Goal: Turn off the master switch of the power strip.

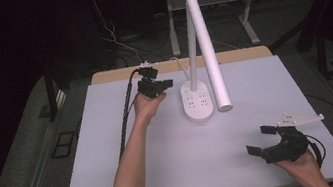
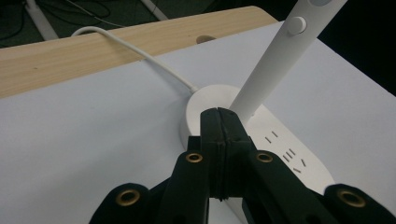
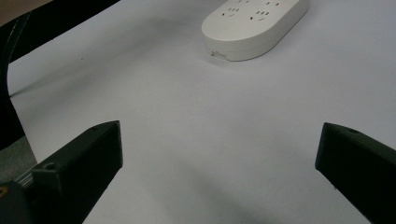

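Item 1, white desk lamp point(image 1: 199, 42) w/ oval socket-strip base point(image 1: 197, 101): standing at the far-centre of the pale grey table sheet point(image 1: 165, 164), tube head sloping down toward me, round button point(image 2: 296, 24) on its stem.

Item 2, my left gripper point(image 1: 155, 86): I'm holding it just left of the base, jaws clenched on nothing, tips aiming at the stem foot.

Item 3, my right gripper point(image 1: 268, 140): resting near the front-right corner, jaws released wide, nothing between.

Step, prob.: approaching the lamp, likely to press the button; next move needs the left tips lifting up along the stem.

Room: plenty of bare sheet mid-table; white cord point(image 2: 140, 51) and wooden back edge point(image 2: 70, 56) crowding behind the base.
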